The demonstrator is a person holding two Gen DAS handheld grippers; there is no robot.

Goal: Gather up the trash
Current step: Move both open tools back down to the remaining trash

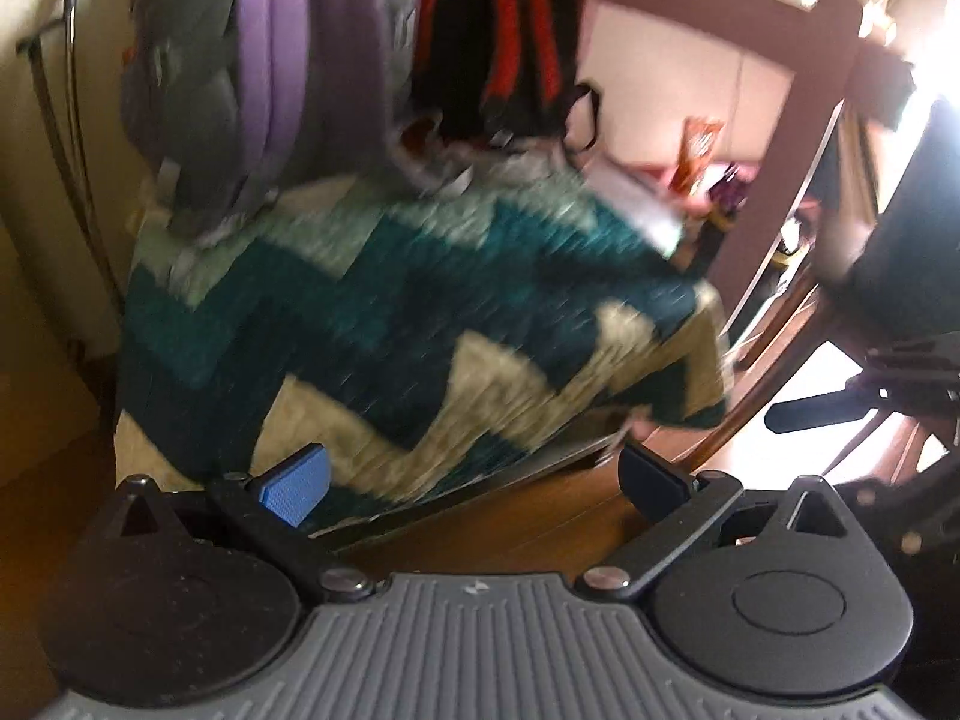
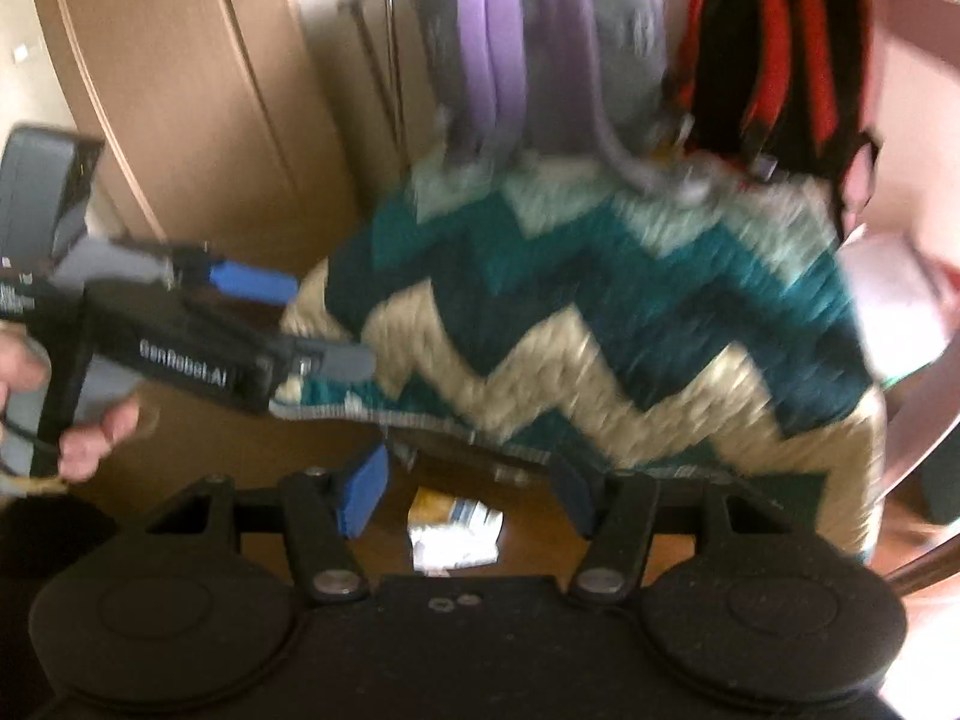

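Both views are motion-blurred. A pale crumpled wrapper lies on the brown wooden floor just below my right gripper, between its open fingers. My left gripper is open and empty in its own view, in front of a teal and cream zigzag blanket. The left gripper also shows in the right wrist view, at the left, open beside the blanket's edge. An orange snack packet shows far back on the right.
A grey and purple backpack and a black and red backpack hang above the blanket. A wooden chair frame stands at the right. A tan cabinet is at the left. The wooden floor runs below the blanket.
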